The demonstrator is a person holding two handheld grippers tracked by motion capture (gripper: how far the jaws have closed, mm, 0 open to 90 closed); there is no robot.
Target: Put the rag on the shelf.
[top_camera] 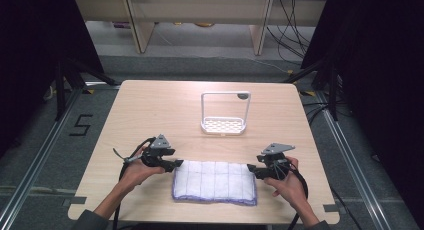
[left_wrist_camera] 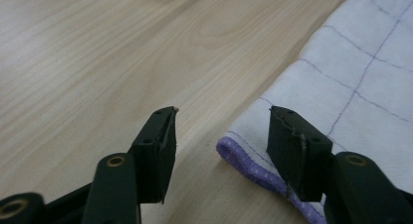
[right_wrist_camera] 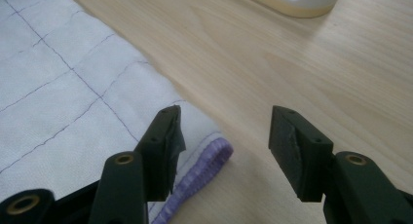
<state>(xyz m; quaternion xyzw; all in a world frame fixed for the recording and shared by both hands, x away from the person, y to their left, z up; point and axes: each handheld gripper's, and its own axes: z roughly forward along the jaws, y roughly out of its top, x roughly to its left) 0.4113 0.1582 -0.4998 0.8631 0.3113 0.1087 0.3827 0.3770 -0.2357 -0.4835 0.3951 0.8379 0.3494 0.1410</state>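
A white quilted cloth with a purple stitched grid and a purple bound hem is laid flat on the near part of the table, between the two grippers. It is judged to be light, soft and limp: it will sag and fold wherever it is lifted, and it cannot be pushed from one edge without bunching. The bound hem is the firmest part, so the corners are taken to be the best places for a hold. The near-side corners are seen close up in the gripper views, one purple corner lying between the jaws of the left gripper, the other corner lying just beside the left-hand jaw of the right gripper.

Both grippers are held spread, with nothing pinched; the left gripper is set at the cloth's left end and the right gripper at its right end, each carried in a hand.

The table is of pale wood-grain laminate, smooth and bare but for a white wire-framed rack with a perforated tray, which stands well apart from the cloth toward the far side. Beyond the table, a grey floor, dark curtains at both sides, loose cables and pale furniture legs are seen.
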